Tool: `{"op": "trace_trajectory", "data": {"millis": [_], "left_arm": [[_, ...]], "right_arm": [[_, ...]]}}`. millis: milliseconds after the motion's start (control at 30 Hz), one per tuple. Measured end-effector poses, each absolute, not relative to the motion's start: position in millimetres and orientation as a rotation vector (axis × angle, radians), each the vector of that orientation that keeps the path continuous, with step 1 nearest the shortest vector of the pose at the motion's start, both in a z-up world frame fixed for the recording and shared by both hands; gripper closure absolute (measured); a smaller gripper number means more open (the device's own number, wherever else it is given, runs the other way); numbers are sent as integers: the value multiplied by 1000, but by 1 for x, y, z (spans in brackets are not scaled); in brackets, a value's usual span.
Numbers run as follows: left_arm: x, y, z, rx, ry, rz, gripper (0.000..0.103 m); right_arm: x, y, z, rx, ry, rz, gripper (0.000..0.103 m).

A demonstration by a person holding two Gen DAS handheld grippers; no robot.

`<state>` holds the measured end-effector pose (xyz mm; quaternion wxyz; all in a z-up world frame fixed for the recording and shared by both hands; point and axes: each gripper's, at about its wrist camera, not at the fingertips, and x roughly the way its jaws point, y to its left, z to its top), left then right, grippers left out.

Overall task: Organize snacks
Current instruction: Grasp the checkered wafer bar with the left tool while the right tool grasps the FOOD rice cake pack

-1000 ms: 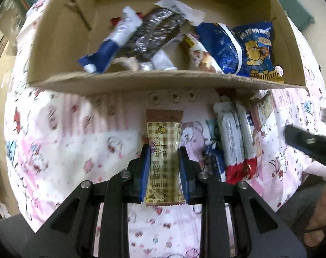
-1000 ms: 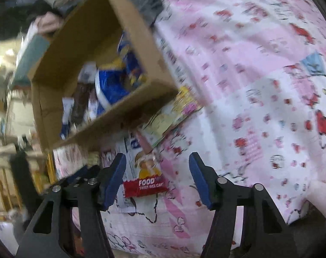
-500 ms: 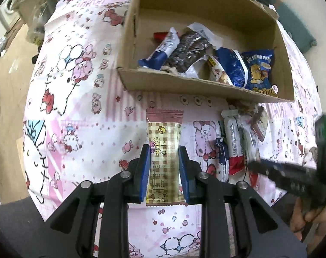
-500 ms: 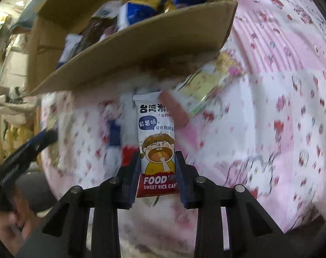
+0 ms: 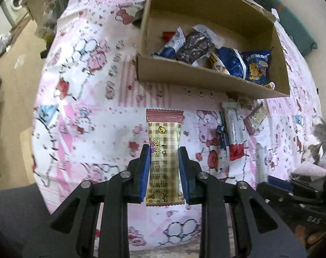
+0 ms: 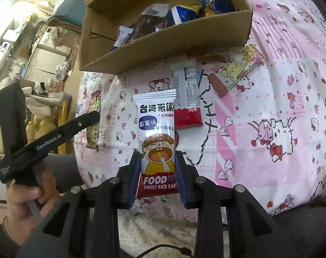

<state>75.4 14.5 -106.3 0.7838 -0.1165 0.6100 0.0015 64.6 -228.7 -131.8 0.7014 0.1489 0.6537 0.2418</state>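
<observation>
The left gripper is clamped on a brown-checked, pink-ended snack wrapper; the right gripper pinches a white-and-red rice-cake packet with a cartoon face. Both are held above the pink patterned cloth, short of the open cardboard box.

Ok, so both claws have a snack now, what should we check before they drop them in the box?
1. Left claw shut on the brown checked snack bar: ok, both pads press its sides.
2. Right claw shut on the sweet rice cake packet: ok, it sits pinched between the pads.
3. Cardboard box open on top: ok, no lid in the way.
4. Room in the box: ok, bare cardboard floor shows at the far side.
5. Both snacks lifted clear of the pink blanket: cannot tell from these views.
6. Snacks left outside: not ok, the red and white packet and others lie by the box.
</observation>
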Motion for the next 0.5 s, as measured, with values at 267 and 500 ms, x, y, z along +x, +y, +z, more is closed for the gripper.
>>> {"op": "trace_trajectory", "data": {"millis": [267,500], "left_arm": [[72,24,-63,-238,1227,-14,81],[93,30,-15,-191,1116,-24,81]], "right_arm": [[64,-243,-93,391,1344,582,70],[88,-254,-58,463,1205,592,70]]}}
